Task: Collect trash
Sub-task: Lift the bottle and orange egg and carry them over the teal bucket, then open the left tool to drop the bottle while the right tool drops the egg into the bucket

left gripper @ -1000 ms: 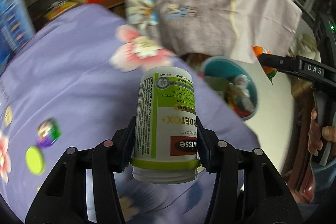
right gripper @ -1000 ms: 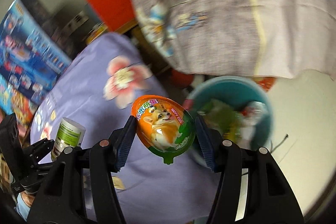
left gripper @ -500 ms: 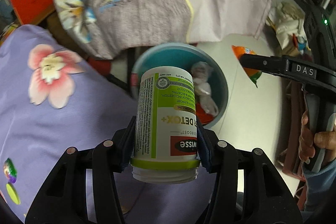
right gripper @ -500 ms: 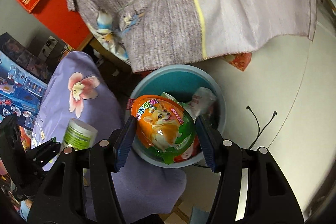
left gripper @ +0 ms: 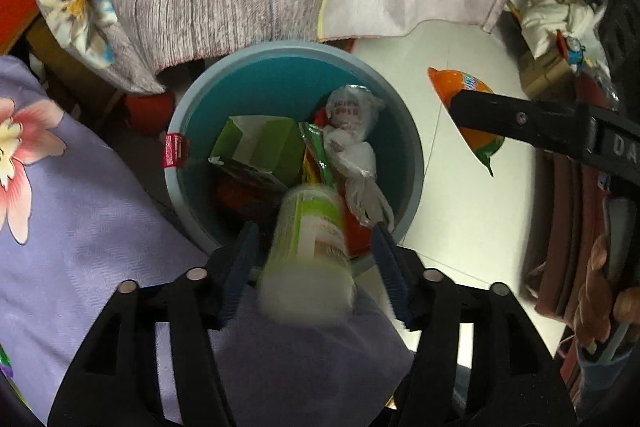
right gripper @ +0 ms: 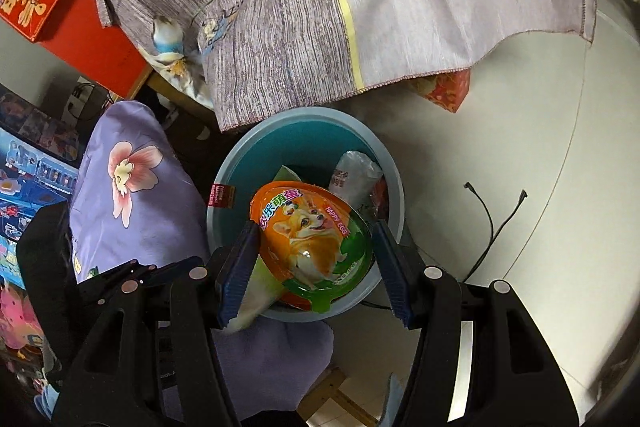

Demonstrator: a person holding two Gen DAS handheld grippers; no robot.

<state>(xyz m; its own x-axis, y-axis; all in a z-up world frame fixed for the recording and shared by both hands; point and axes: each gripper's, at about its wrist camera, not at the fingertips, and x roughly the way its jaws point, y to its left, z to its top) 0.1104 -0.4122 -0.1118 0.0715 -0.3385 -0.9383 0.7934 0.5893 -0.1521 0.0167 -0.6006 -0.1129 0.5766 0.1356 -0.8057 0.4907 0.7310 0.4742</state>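
Black fingers [left gripper: 236, 267] — blue pads, silver screws

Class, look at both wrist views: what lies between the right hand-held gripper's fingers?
An orange egg-shaped pack with a dog picture, above the teal bin; the right wrist view shows it best.

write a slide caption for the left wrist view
Left tongs opening, releasing the blurred green-and-white bottle over the blue trash bin.

left hand-held gripper [left gripper: 314, 259]: opening | bottle [left gripper: 310, 251]: blurred, between jaws | bin [left gripper: 200, 227]: below
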